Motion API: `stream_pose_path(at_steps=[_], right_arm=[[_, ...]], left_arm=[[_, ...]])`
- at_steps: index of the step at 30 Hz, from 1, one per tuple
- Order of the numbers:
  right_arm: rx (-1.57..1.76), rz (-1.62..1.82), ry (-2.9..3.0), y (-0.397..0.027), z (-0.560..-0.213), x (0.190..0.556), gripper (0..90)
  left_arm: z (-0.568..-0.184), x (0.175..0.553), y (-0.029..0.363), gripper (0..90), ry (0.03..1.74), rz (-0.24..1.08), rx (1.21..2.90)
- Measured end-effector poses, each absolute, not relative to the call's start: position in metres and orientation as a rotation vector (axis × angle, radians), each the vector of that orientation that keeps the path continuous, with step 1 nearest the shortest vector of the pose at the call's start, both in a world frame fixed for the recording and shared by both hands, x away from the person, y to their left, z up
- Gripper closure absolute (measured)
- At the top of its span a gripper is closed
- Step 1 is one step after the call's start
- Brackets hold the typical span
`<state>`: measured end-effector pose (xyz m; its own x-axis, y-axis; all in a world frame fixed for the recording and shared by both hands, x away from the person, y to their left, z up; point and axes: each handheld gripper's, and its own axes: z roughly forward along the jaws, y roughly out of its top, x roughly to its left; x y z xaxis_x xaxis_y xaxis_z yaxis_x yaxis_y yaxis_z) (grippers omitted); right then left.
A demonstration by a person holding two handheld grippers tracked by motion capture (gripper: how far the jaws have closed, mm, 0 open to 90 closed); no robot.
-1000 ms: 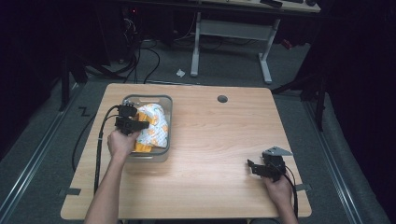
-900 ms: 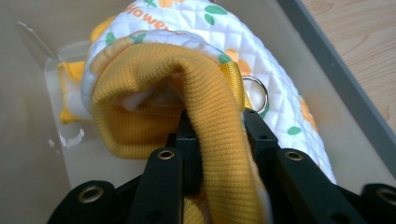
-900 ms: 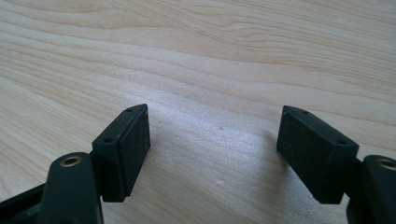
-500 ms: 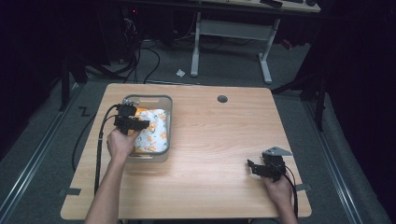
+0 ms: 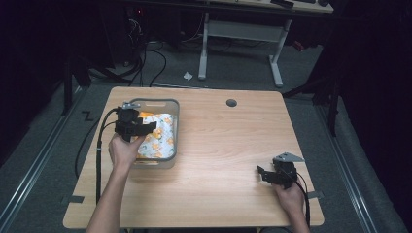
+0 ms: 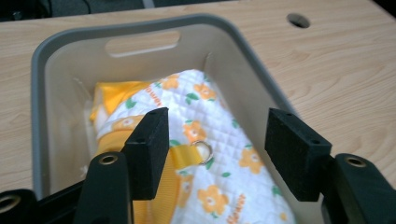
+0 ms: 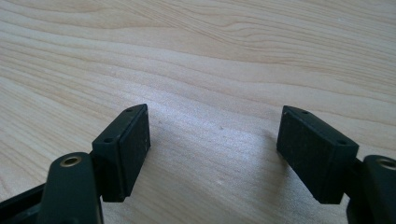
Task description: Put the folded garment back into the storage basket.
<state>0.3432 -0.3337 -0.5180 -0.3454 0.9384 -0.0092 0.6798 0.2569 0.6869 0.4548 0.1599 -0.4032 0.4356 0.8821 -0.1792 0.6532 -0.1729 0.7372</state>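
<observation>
From the high view we see a wooden counter [image 5: 214, 145] carrying a grey bin [image 5: 172, 109] toward its left side, with a white quilted cloth printed with orange flowers [image 5: 158, 138] lying inside. Our left tongs [image 5: 138, 127] hang over the bin's left part, and our right tongs [image 5: 265, 174] sit low near the counter's right front corner, well apart from the bin.

In the left gripper view, the left tongs [image 6: 215, 144] stand spread wide above the cloth [image 6: 210, 121], gripping nothing; a yellow strap with a small metal ring [image 6: 201, 150] lies between the jaws.

In the right gripper view, the right tongs [image 7: 212, 154] are likewise spread apart over bare wood [image 7: 210, 56], empty.
</observation>
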Motion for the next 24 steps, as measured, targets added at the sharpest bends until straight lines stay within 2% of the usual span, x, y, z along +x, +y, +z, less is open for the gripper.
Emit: stream_pose_path(at_steps=[24], right_arm=[[1.471,0.834,2.116,-0.334,-0.518,0.343,26.0]], left_arm=[[-0.385,0.421,0.128,36.9,1.114,0.317,1.864]])
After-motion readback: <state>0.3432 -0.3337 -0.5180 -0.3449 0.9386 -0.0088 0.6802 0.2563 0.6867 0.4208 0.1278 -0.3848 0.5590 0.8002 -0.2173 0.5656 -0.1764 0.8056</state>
